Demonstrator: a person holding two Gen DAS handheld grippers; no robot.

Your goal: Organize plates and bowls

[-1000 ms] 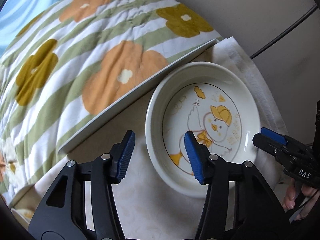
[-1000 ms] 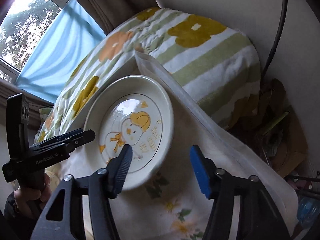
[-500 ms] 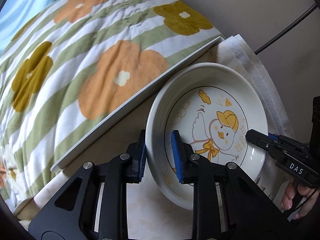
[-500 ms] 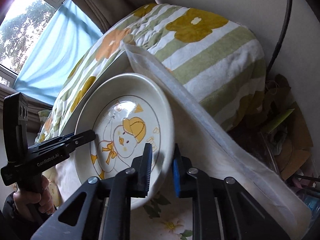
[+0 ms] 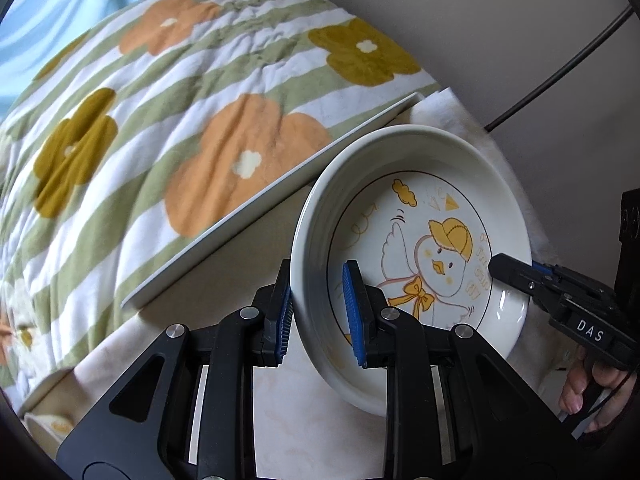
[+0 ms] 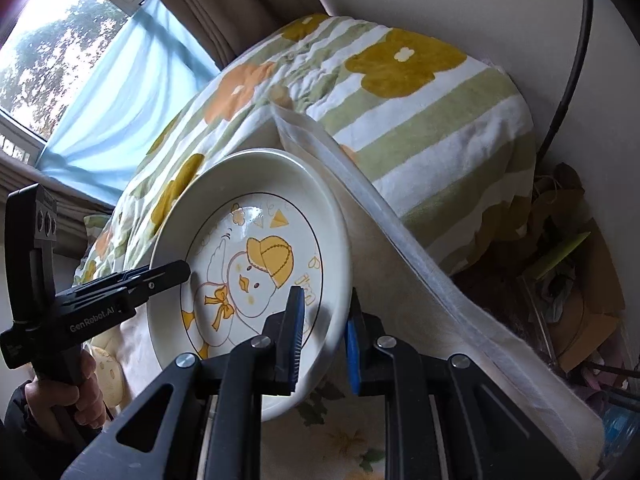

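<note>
A cream deep plate (image 5: 404, 184) with a yellow-capped duck drawing is tilted above the pale tablecloth. In the left wrist view my left gripper (image 5: 319, 314) is shut on the plate's near-left rim, one blue pad outside and one inside. At the plate's right rim my right gripper (image 5: 516, 276) pinches the edge. In the right wrist view the same plate (image 6: 248, 184) fills the middle. The right gripper (image 6: 323, 338) is shut on its lower right rim, and the left gripper (image 6: 172, 272) holds the opposite rim.
A green-striped flower blanket (image 5: 180, 128) bulges behind the plate, with a long white board edge (image 5: 260, 216) in front of it. A small pale bowl (image 5: 42, 430) sits at the lower left. A black cable (image 6: 568, 80) runs down the wall, above clutter (image 6: 572, 288).
Both grippers stood open around the plate's rim one second ago and have shut on it. The plate has since risen a little off the cloth.
</note>
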